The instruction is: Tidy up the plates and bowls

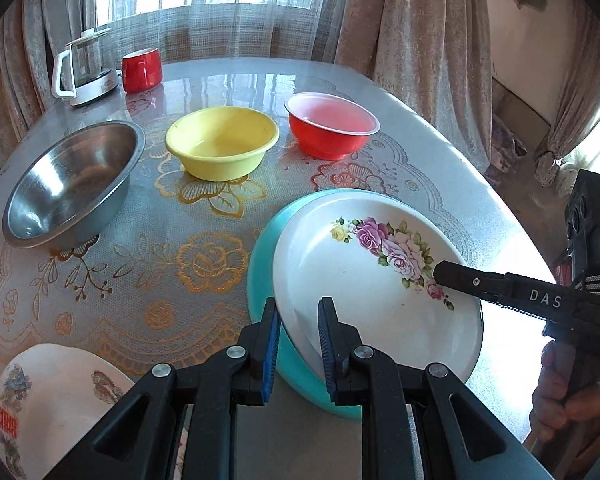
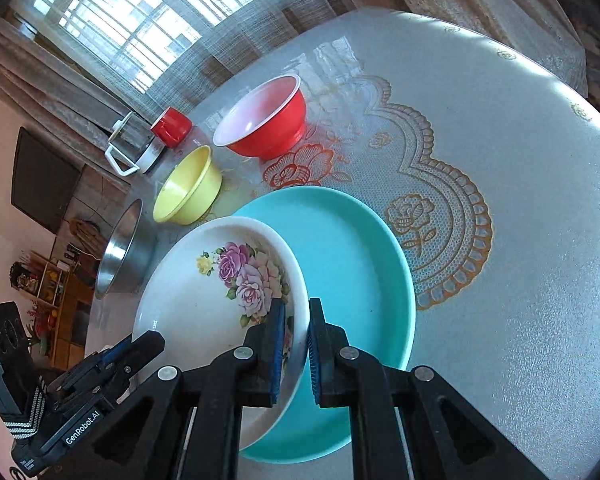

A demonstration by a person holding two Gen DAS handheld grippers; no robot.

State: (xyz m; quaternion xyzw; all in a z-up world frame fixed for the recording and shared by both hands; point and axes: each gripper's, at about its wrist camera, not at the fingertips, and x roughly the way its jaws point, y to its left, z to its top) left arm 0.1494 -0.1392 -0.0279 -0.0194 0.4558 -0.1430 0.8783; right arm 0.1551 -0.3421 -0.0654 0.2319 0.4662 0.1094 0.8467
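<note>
A: Left tongs point(image 1: 299, 344)?
B: Clenched on the near rim of the floral plate point(image 1: 380, 280), blue pads either side of the edge. Plate looks tilted, its far side over the teal plate point(image 1: 262, 264).

A: Right tongs point(image 2: 297, 344)?
B: Also clamped on the floral plate, on the rim opposite the left tongs. One pad sits inside on the flower print, the other outside the rim. In the left wrist view the right tongs come in from the right, tip on the plate's flower pattern, with a hand point(image 1: 568, 396) wrapped around the grip.

A: So both on the same plate?
B: Yes. The floral plate is held between the two tongs, overlapping the teal plate, which shows beneath and beyond it. Can't tell whether the two plates touch.

A: Teal plate?
B: Flat on the tabletop point(image 1: 440, 152), directly under the right tongs.

A: Anything else close?
B: A white plate with red and grey print point(image 1: 52, 400), just left of the left tongs, at the tabletop's near edge.

A: Further out?
B: Three bowls in a row beyond the plates, well apart from both tongs: steel bowl point(image 1: 72, 184) to the left, yellow bowl point(image 1: 222, 140) in the middle, red bowl point(image 1: 332, 124) to the right. All upright, none nested.

A: Back edge?
B: A red mug point(image 1: 142, 69) and a glass kettle point(image 1: 86, 68) side by side at far left, in front of the curtain point(image 1: 416, 16).
</note>
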